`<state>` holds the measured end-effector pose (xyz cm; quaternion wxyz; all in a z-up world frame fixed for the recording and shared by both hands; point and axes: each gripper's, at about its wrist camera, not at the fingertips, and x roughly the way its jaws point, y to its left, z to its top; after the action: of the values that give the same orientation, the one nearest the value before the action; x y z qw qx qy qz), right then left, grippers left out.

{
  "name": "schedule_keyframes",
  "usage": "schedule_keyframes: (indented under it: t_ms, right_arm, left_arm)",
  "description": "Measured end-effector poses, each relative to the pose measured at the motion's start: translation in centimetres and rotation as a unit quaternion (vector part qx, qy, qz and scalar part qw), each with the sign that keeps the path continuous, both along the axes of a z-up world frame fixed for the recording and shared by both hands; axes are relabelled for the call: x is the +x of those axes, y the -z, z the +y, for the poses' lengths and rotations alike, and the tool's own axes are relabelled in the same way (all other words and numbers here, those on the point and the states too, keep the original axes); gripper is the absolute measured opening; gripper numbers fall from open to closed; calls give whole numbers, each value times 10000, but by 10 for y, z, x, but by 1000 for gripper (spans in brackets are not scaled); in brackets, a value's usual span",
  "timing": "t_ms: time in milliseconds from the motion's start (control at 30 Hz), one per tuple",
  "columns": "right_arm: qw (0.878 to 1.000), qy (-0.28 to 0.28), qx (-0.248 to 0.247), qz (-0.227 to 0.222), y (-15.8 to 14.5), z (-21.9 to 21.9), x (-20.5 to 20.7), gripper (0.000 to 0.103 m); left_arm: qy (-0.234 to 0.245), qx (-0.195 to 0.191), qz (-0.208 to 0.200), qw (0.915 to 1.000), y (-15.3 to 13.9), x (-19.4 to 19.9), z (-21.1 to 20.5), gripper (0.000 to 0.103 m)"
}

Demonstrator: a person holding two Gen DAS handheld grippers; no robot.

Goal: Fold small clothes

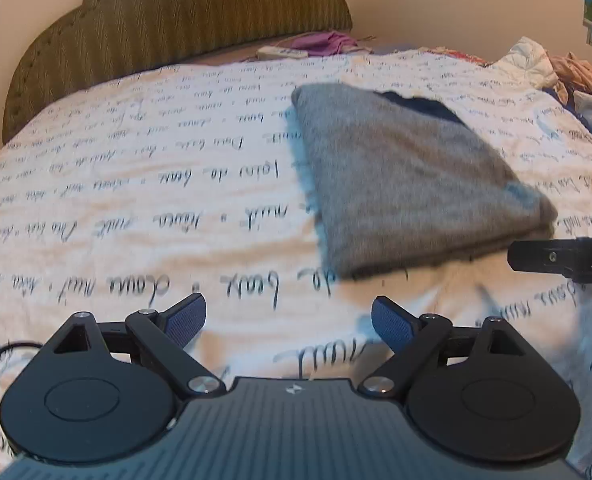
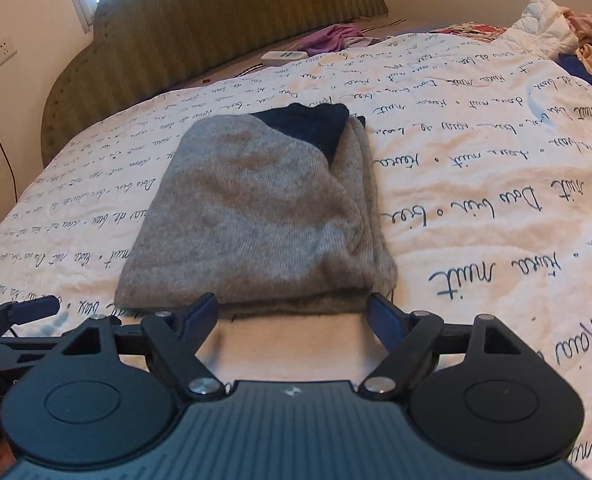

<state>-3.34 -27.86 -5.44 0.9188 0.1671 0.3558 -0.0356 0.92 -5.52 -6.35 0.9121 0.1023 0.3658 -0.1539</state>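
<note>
A folded grey knit garment with a dark navy part at its far end lies flat on the bed's white cover with black script. My left gripper hovers open over bare cover, near and left of the garment's front edge, nothing between its blue pads. My right gripper is open just in front of the garment's near edge, its fingertips at that edge and not pinching it. The right gripper's finger shows at the right edge of the left wrist view. The left gripper appears at the left of the right wrist view.
An olive padded headboard stands at the far side. A purple cloth and a white remote lie by it. A heap of loose clothes fills the far right corner.
</note>
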Motion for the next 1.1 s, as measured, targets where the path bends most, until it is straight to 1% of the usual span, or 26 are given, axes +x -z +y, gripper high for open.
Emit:
schedule_keyframes:
  t_ms: [67, 167, 300, 400, 433, 567, 633, 700, 767, 800, 833, 867, 967, 1100]
  right_arm:
    - [9999, 31, -48, 103, 4, 7, -11, 82]
    - [9994, 34, -286, 205, 10, 17, -24, 82]
    - [9984, -57, -513, 246, 13, 28, -37, 82]
    - [9985, -23, -485, 263, 12, 29, -41, 82]
    - [9985, -15, -475, 274, 13, 29, -41, 84]
    - [9977, -29, -575, 348, 17, 32, -39, 84]
    - [9979, -29, -567, 326, 18, 33, -39, 87]
    - [9981, 6, -511, 333, 19, 32, -39, 87]
    - [9979, -18, -548, 348, 19, 34, -38, 89]
    - [9978, -34, -558, 351, 19, 34, -38, 90]
    - [9978, -40, -557, 349, 20, 35, -38, 90]
    - [9978, -43, -560, 345, 21, 35, -38, 90]
    - [9979, -73, -562, 320, 22, 36, -38, 93]
    - [9979, -87, -569, 298, 24, 37, -38, 95]
  left_arm:
    - [-66, 11, 44, 10000, 4, -6, 4, 92]
    - [-156, -32, 70, 9998, 5, -14, 9, 93]
    - [-208, -66, 115, 9997, 4, -25, 10, 94]
    - [-161, -22, 125, 9998, 4, -29, 5, 95]
    - [-160, 1, 114, 9998, 4, -30, 3, 96]
    - [-143, 64, 105, 9998, 6, -31, -2, 97]
    - [-150, 74, 142, 9998, 8, -30, -4, 102]
    - [-208, 27, 212, 9996, 8, -28, -4, 103]
    - [-155, -132, 446, 9988, 8, -23, -4, 103]
    - [-163, -210, 523, 9983, 8, -21, -3, 103]
    - [-203, -209, 543, 9981, 9, -19, -4, 103]
    - [-228, -186, 558, 9980, 9, -19, -5, 103]
    - [-220, 43, 533, 9983, 11, -20, -13, 103]
    - [-187, 32, 527, 9984, 10, -19, -12, 103]
